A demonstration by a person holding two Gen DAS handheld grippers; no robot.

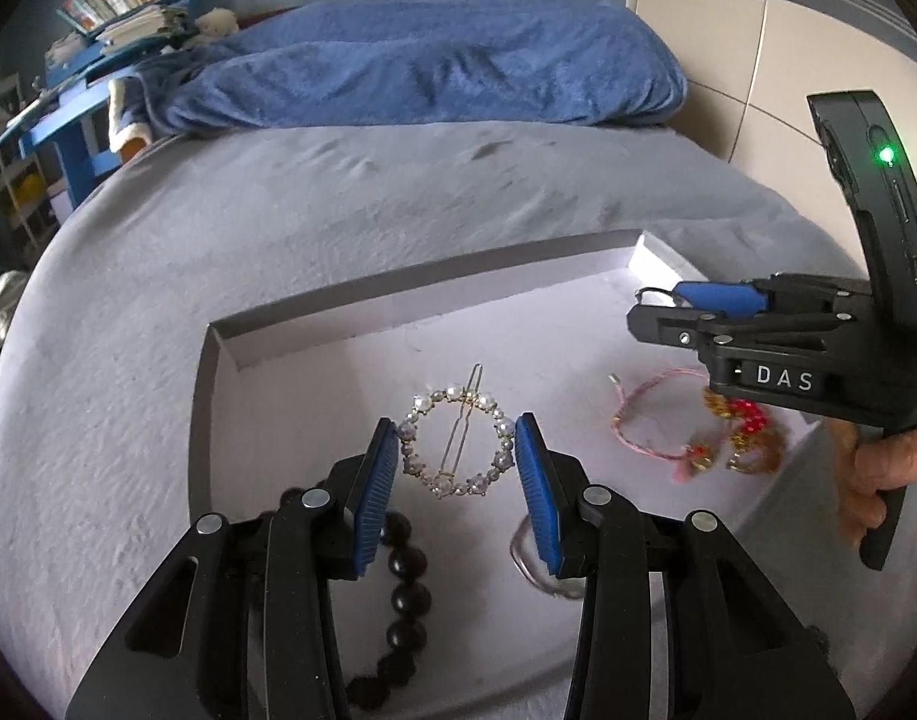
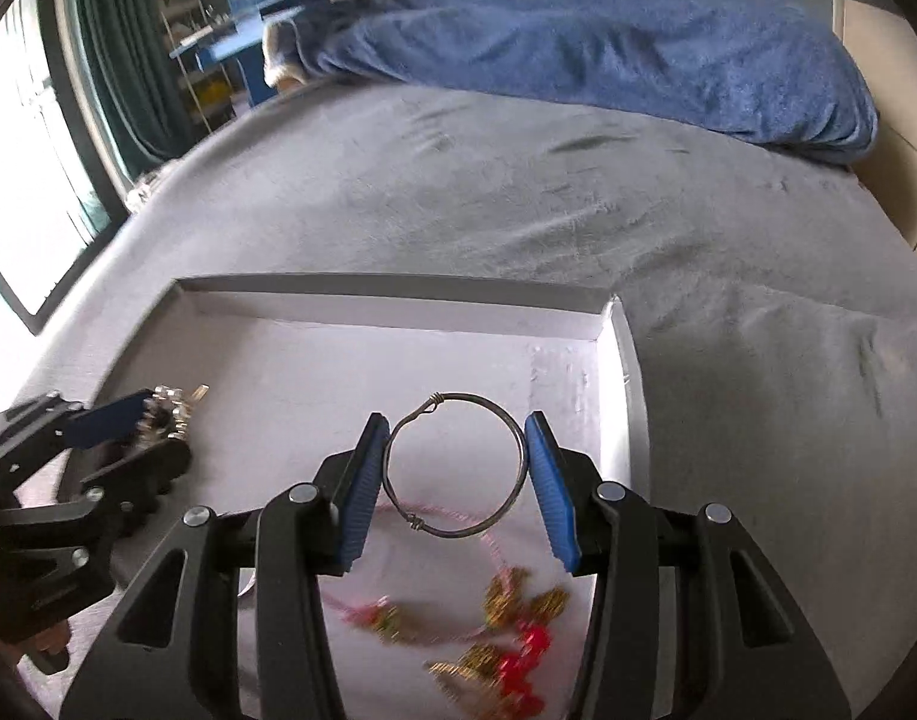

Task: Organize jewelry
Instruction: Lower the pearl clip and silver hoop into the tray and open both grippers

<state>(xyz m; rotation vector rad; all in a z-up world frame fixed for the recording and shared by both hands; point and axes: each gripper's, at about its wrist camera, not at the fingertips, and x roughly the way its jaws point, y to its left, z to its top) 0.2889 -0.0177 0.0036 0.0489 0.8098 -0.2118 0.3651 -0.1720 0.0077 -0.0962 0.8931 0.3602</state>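
A shallow white box [image 1: 398, 300] lies on the grey bed. My left gripper [image 1: 456, 450] is shut on a round pearl hair clip [image 1: 422, 408], its blue pads touching both sides; it also shows in the right wrist view [image 2: 170, 411]. My right gripper [image 2: 456, 450] is shut on a thin metal wire hoop [image 2: 458, 399], held above the box floor; in the left wrist view the gripper [image 1: 668, 300] hangs over the box's far right corner. A black bead bracelet [image 1: 407, 600] lies under my left gripper. A pink cord bracelet [image 1: 632, 414] and gold-and-red jewelry [image 1: 740, 426] lie at the right.
A blue blanket [image 1: 434, 60] lies across the far end of the bed. A blue desk and bookshelf [image 1: 98, 60] stand at the far left. A window with a green curtain [image 2: 68, 90] is to the left. A white wardrobe [image 1: 758, 30] stands at the right.
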